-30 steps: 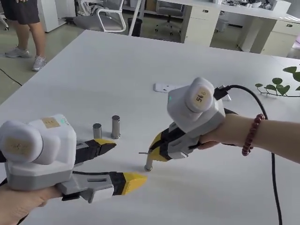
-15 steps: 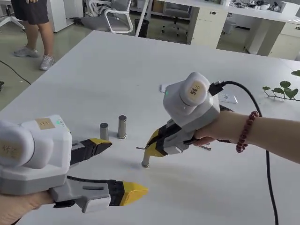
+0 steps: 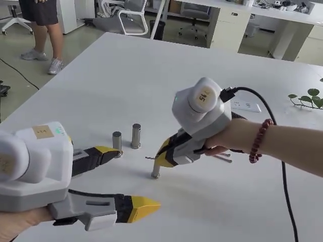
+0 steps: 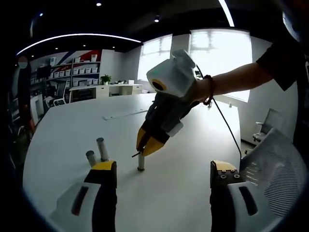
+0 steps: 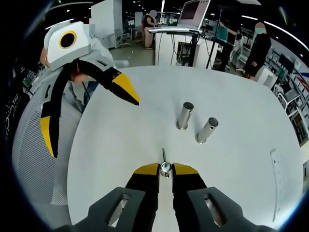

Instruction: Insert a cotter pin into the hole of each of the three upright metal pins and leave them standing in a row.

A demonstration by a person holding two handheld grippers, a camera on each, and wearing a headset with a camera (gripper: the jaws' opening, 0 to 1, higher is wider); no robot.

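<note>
Left gripper (image 3: 139, 177): jaws spread wide, nothing held, still idling at 7 o'clock of the work.
Bare pins (image 3: 117, 142) (image 3: 136, 136): upright, side by side, 10 o'clock of the third pin, no cotters yet.
Cotter pin (image 3: 150, 158): tip pokes toward 9 o'clock, barely shifted since a second ago.
Third pin (image 3: 156, 171): standing, nearest us.
Right gripper (image 3: 165, 157): stays clenched on the cotter pin at that pin's head; first insertion looks nearly seated.

Tips of the right gripper (image 3: 162, 155) covering the top of the near metal pin (image 3: 156, 172), cotter pin (image 3: 149, 158) showing as a sliver too small to tell whether it is passing through, left gripper (image 3: 139, 177) running off the bottom-left corner, person (image 3: 44, 20) being cropped at the waist.
</note>
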